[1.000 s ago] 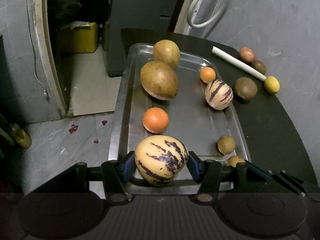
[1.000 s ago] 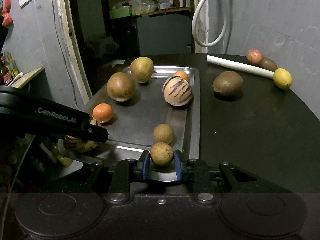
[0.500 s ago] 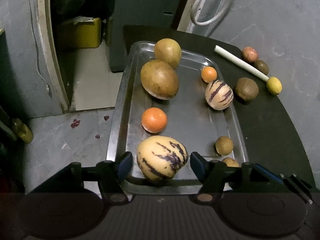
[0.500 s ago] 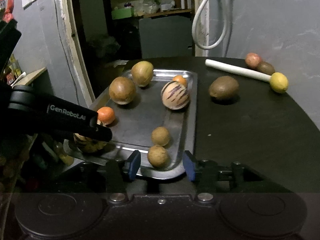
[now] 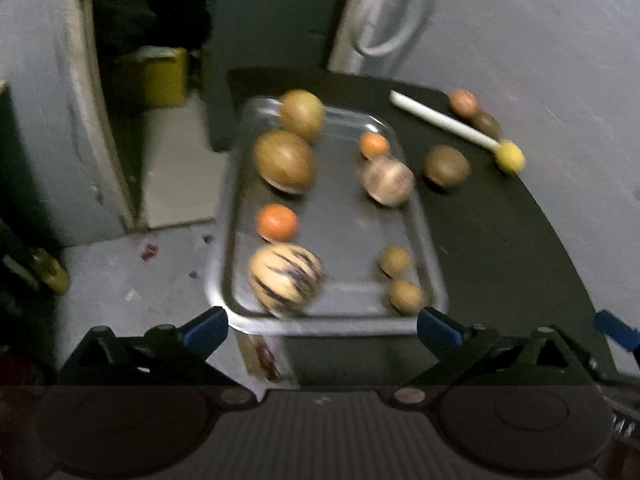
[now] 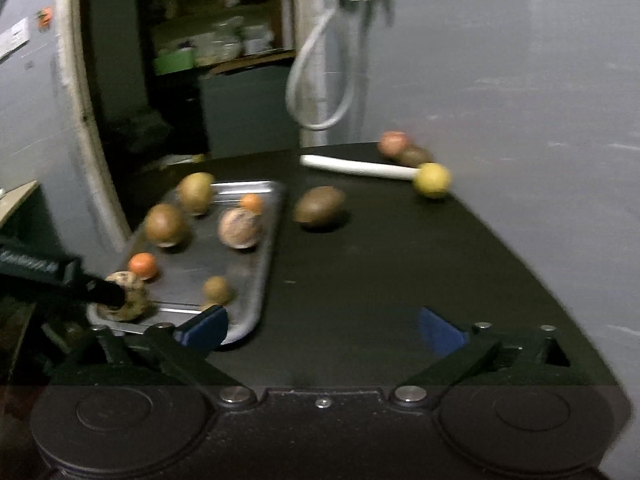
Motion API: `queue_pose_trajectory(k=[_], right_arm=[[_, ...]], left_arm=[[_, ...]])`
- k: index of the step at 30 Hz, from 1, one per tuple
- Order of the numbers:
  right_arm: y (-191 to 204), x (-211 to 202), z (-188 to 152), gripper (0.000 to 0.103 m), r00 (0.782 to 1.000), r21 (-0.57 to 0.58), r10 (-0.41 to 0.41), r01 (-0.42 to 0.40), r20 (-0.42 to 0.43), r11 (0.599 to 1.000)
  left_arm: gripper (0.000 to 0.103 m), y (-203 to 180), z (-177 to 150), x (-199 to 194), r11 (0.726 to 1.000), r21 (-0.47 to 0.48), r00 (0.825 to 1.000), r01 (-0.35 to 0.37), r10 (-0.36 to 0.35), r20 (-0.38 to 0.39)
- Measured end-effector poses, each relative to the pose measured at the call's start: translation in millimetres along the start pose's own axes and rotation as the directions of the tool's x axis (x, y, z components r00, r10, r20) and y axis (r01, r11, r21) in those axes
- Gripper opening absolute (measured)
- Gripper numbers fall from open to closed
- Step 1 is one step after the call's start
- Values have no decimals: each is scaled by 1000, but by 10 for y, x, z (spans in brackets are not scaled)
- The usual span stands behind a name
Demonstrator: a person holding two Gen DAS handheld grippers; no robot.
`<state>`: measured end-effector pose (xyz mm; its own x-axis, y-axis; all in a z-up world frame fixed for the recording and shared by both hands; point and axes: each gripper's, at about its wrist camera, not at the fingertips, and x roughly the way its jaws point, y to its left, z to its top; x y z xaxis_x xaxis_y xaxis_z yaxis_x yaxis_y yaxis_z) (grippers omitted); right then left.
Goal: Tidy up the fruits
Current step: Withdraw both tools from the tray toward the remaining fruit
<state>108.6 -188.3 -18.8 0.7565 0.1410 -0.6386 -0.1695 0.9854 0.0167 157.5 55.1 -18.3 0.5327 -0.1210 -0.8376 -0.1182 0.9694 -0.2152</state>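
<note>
Left wrist view: a cream, purple-striped melon (image 5: 285, 279) is seen blurred at the metal tray's (image 5: 228, 216) near-left corner, beside an orange (image 5: 277, 222). Left gripper (image 5: 322, 325) and right gripper (image 6: 322, 325) are spread wide, empty.

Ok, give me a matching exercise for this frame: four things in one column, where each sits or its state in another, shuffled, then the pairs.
Things:
1. lemon
2. striped melon
3. left tongs
4. white stick

Places or states:
A. near left corner of the tray
B. open, holding nothing
C. on the dark table, at the stick's end
D. lying on the table between the lemon and the tray's far end

Pairs: 1-C, 2-A, 3-B, 4-D
</note>
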Motion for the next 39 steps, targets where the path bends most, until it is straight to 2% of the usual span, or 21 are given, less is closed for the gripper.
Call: queue_pose_trajectory(k=[5,9,16,19,23,29,39], right_arm=[[-308,-192,-71,102,993,62,-112,114,-39,992],[-529,-251,-159,102,977,116,-186,198,-101,973],[-857,-175,-256,102,941,175,-225,273,-253,946],[-965,-119,-213,102,930,159,-232,284,-285,945],[-1110,-26,-26,102,931,120,-227,270,-287,955],[-1291,178,441,102,954,79,-183,207,-238,975],[-1360,930,985,102,981,30,-61,68,-183,997]], left_arm=[[102,-327,-30,26,991,120,997,63,-57,-50],[102,-614,-54,141,974,201,992,106,-90,-87],[102,-1035,-64,318,950,271,984,152,-120,-134],[102,-1140,-20,390,947,278,981,159,-121,-148],[102,-1269,143,477,947,290,984,139,-101,-145],[102,-1387,472,558,954,282,992,105,-79,-102],[102,-1494,1007,955,947,319,1000,18,-11,-25]])
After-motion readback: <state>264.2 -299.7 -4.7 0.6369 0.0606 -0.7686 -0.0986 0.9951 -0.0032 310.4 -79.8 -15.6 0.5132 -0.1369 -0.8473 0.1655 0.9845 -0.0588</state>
